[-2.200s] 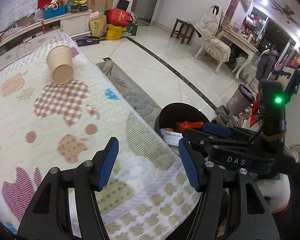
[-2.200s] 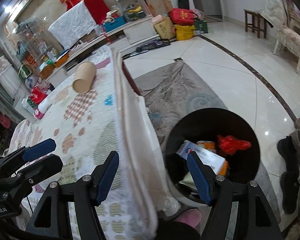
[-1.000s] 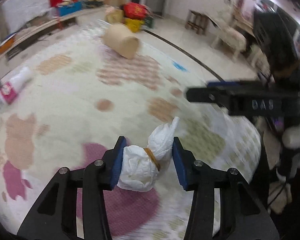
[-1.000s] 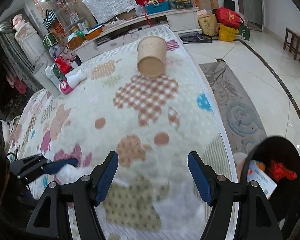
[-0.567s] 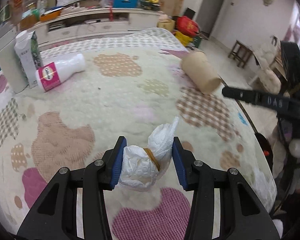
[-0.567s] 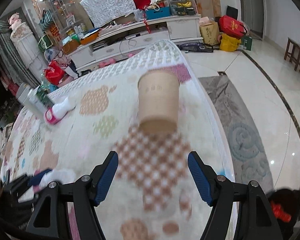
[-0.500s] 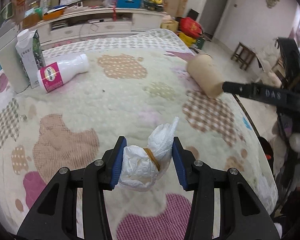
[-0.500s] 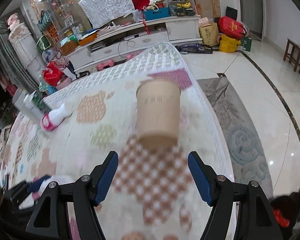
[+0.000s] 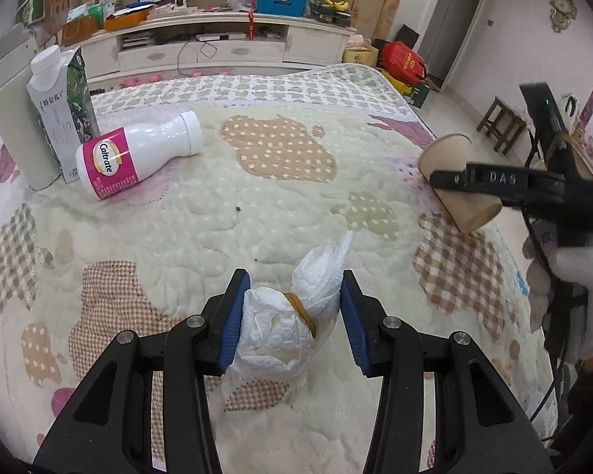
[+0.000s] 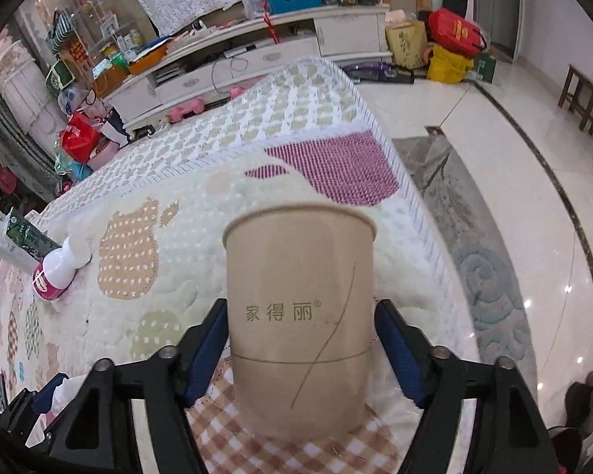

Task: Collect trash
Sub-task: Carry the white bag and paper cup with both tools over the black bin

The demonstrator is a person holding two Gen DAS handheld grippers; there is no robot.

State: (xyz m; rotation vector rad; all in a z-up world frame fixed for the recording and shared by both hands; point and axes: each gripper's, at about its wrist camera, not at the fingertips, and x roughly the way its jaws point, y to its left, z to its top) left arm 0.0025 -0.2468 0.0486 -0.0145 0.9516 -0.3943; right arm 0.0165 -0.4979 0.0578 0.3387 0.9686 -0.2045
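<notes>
My left gripper [image 9: 292,318] is shut on a white tied trash bundle [image 9: 284,330] with a rubber band, held just over the patterned quilt [image 9: 217,213]. A brown paper cup [image 10: 298,324] lies on its side on the quilt; it also shows in the left wrist view [image 9: 454,181] at the right edge of the bed. My right gripper [image 10: 300,351] is open with the cup between its blue pads, left pad touching it and right pad a little apart. A white Caltrate bottle [image 9: 134,156] lies at the far left.
A green-and-white milk carton [image 9: 61,110] stands beside the bottle against a white box. The bed's right edge drops to a tiled floor with a grey rug [image 10: 474,237]. A TV cabinet [image 9: 225,45] lines the far wall. A wooden stool [image 10: 583,96] stands at right.
The left gripper closed on the white bundle and now holds it steady. The right gripper left the black bin, crossed the quilt and now straddles the paper cup.
</notes>
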